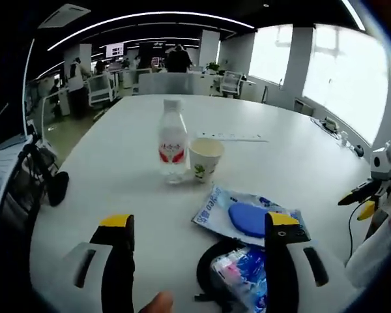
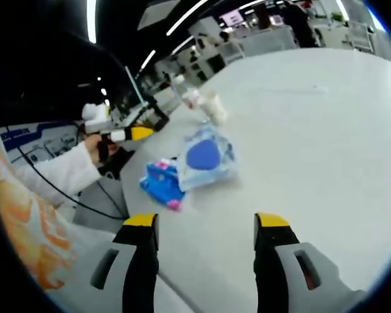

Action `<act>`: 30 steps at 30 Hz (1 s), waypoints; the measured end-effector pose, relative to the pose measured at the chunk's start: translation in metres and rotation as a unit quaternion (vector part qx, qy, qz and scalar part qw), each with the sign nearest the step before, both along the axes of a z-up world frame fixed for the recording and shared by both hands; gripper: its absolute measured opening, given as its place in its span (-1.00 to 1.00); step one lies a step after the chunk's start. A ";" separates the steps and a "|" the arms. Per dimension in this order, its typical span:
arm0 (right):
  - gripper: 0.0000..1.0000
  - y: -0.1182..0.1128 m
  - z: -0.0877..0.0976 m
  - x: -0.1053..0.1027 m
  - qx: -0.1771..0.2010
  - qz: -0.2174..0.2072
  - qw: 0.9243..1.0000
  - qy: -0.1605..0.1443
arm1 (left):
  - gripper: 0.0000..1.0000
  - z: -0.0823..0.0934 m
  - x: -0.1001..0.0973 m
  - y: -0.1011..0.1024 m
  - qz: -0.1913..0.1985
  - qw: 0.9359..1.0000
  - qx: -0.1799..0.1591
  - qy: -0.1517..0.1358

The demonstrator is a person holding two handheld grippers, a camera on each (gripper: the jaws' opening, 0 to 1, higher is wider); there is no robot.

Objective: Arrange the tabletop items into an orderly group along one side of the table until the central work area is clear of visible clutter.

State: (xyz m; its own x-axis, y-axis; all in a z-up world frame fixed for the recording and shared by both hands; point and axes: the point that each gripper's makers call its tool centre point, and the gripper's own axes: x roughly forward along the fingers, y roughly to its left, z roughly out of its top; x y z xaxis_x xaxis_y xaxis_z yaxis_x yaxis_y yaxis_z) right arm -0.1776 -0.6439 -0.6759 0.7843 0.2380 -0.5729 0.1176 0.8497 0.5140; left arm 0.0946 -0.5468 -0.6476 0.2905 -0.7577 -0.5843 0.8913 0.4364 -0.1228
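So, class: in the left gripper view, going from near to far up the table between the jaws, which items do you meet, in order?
Pink-and-blue packet → clear pouch with the blue disc → paper cup → water bottle.

A clear water bottle with a red label stands upright on the white table, touching a paper cup. Nearer, a pale blue packet lies flat, overlapping a blue-and-pink pack.
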 end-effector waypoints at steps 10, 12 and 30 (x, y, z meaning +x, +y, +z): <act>0.14 0.005 0.004 -0.003 -0.015 0.007 1.000 -0.002 | 0.63 -0.008 -0.011 0.014 -0.014 1.000 0.011 -0.004; 0.14 0.005 0.001 -0.004 -0.012 0.002 1.000 0.002 | 0.63 -0.011 -0.014 0.018 -0.013 1.000 0.009 0.004; 0.08 0.016 -0.006 0.014 0.019 0.017 1.000 0.014 | 0.52 -0.032 0.004 0.010 -0.043 0.998 0.029 0.016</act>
State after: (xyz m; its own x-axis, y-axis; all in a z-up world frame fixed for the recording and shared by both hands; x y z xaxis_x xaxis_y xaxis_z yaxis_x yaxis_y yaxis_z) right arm -0.1634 -0.6281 -0.6823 0.7591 0.2863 -0.5846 0.1046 0.8328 0.5436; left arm 0.0991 -0.5372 -0.6800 0.2056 -0.7433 -0.6365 0.9220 0.3652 -0.1286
